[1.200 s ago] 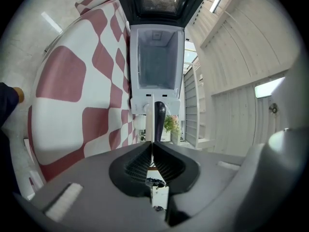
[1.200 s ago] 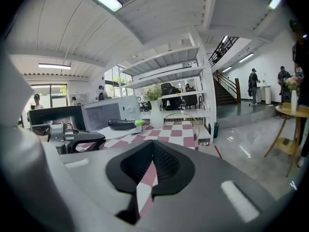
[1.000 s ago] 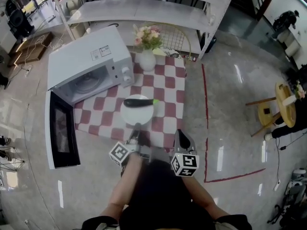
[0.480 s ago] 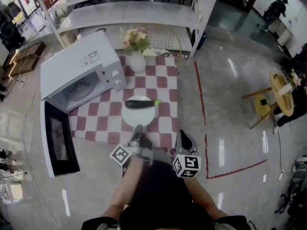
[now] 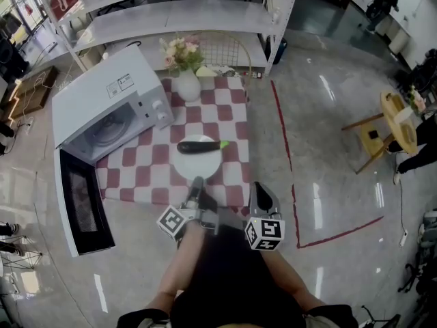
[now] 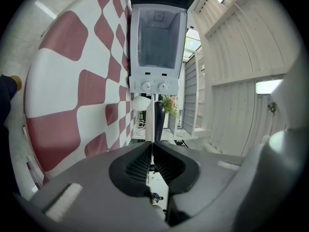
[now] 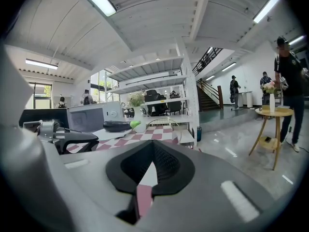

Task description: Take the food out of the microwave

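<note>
A white plate (image 5: 198, 166) carrying a dark eggplant (image 5: 201, 145) rests on the red-and-white checked table (image 5: 136, 176), to the right of the open microwave (image 5: 109, 98). My left gripper (image 5: 196, 183) is at the plate's near rim and is shut on that rim. In the left gripper view the plate (image 6: 149, 122) runs edge-on into my left gripper (image 6: 151, 149), with the eggplant (image 6: 159, 120) and the microwave (image 6: 157, 42) behind. My right gripper (image 5: 259, 186) hovers at the table's near right corner, shut and holding nothing. The right gripper view shows my right gripper (image 7: 152, 144) and the eggplant (image 7: 116, 125).
The microwave's door (image 5: 78, 200) hangs open past the table's left side. A white vase of flowers (image 5: 188, 84) stands at the table's back, with white shelving (image 5: 171, 19) behind it. Red tape (image 5: 290, 176) marks the floor on the right, near a yellow stool (image 5: 396, 125).
The plate, with my left gripper on its rim, has shifted to the right across the checked cloth, away from the microwave. My right gripper has drifted the same way.
</note>
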Available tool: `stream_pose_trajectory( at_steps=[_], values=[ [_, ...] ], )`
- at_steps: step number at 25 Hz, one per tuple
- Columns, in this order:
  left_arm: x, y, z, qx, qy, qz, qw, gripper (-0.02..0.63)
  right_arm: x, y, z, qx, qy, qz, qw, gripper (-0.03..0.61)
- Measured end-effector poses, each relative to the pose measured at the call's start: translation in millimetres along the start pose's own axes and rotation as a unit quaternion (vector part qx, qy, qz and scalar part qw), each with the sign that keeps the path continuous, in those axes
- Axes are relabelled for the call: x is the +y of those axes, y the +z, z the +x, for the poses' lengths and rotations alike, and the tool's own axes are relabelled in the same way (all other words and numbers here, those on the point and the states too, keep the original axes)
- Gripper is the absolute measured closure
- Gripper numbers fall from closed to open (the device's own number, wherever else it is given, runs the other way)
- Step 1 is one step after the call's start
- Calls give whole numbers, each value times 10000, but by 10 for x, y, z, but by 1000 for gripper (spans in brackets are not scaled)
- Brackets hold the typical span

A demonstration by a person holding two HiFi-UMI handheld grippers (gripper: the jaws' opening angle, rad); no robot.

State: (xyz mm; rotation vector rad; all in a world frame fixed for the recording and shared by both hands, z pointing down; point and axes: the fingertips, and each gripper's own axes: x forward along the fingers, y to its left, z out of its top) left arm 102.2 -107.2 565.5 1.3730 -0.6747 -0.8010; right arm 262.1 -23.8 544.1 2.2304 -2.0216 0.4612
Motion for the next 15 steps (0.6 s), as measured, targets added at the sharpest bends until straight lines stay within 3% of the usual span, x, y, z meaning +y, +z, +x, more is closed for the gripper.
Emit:
stream_pose_trajectory(
  at_steps=[15],
  values=[
    [28,-44,-74,115,53,27,9999,592,-4,-139,-85,37,-163,-56,9998,580]
  ],
)
